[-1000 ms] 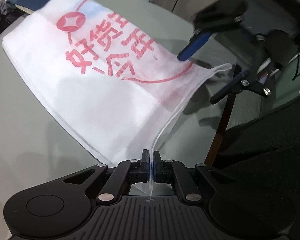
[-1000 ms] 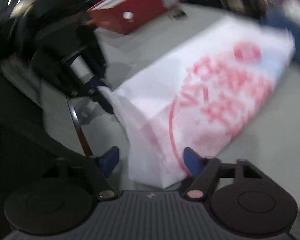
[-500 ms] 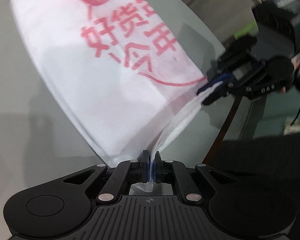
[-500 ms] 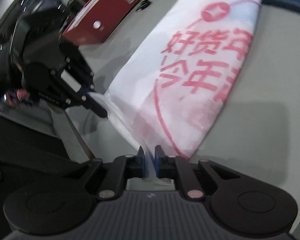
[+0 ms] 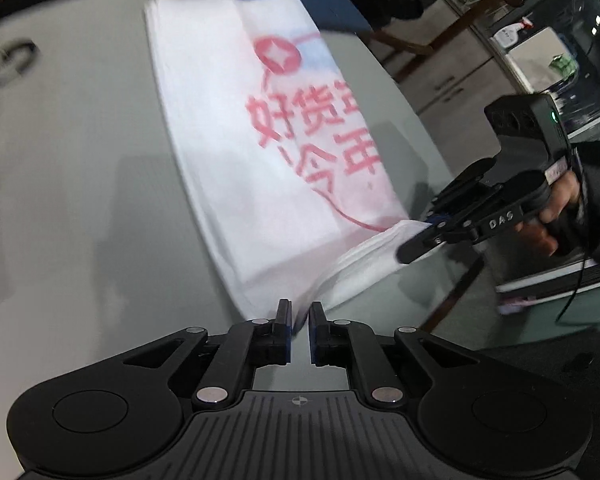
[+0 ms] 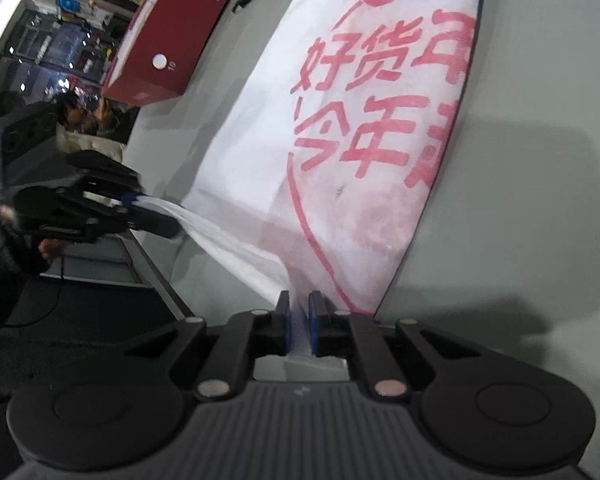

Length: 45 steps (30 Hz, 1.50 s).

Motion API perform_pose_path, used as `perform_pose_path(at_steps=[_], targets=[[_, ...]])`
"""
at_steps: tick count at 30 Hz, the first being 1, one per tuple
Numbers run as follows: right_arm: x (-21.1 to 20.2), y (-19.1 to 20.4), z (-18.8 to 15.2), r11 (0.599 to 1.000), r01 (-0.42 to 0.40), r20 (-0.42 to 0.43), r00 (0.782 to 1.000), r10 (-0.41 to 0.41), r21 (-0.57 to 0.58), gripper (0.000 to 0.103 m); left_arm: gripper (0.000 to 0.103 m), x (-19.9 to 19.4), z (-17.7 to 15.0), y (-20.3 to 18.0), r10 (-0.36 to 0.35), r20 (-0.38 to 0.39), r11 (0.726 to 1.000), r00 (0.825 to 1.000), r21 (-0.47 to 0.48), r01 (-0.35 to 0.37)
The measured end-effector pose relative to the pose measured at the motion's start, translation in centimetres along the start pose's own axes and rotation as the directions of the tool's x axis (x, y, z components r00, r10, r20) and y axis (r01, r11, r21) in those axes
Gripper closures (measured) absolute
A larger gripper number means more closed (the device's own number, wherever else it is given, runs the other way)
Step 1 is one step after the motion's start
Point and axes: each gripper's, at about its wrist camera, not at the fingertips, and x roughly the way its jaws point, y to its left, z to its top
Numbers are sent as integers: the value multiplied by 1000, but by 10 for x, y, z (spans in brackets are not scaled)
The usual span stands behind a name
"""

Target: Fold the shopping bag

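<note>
The far end of the bag is blurred and cut off at the frame edge. The thin white fabric bag, printed with red characters, lies flat on the smooth grey surface. The left claw and right claw each pinch a near corner, bunching its edge between them.

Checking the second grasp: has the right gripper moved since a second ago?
Yes. In the left wrist view, the right gripper dropped from above the red print to the shopping bag's near corner at the table edge, and clamped it.
</note>
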Motion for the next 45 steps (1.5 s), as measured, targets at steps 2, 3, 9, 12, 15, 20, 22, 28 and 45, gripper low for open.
perform_pose_path(at_steps=[2, 3, 9, 12, 15, 20, 22, 28, 45], targets=[[1, 0, 4, 1000, 9, -31, 999, -9, 6, 100, 95, -13, -1, -5, 67, 36, 997, 997, 29, -68], [1, -1, 6, 1000, 12, -43, 999, -12, 11, 103, 95, -21, -3, -7, 99, 60, 994, 993, 47, -102], [-1, -4, 8, 1000, 7, -79, 997, -5, 23, 103, 95, -42, -6, -66, -10, 200, 977, 980, 211, -33], [1, 7, 11, 998, 46, -94, 994, -50, -43, 103, 95, -16, 5, -82, 54, 212, 959, 976, 262, -110], [6, 33, 15, 972, 128, -110, 982, -152, -199, 103, 95, 14, 21, -83, 138, 177, 947, 974, 266, -183], [15, 52, 23, 935, 172, -131, 966, -222, -309, 103, 95, 43, 22, -81, 203, 96, 931, 974, 288, -223], [15, 50, 26, 942, 161, -133, 969, -207, -294, 103, 96, 51, 19, -75, 233, 72, 936, 970, 254, -244], [2, 59, 14, 886, 307, 1, 945, -327, -349, 83, 96, 49, 11, -62, 221, 108, 968, 969, 95, -232], [12, 95, -66, 710, 520, 284, 854, -435, -476, 90, 96, 43, 8, -36, 153, 106, 988, 983, -47, -148]])
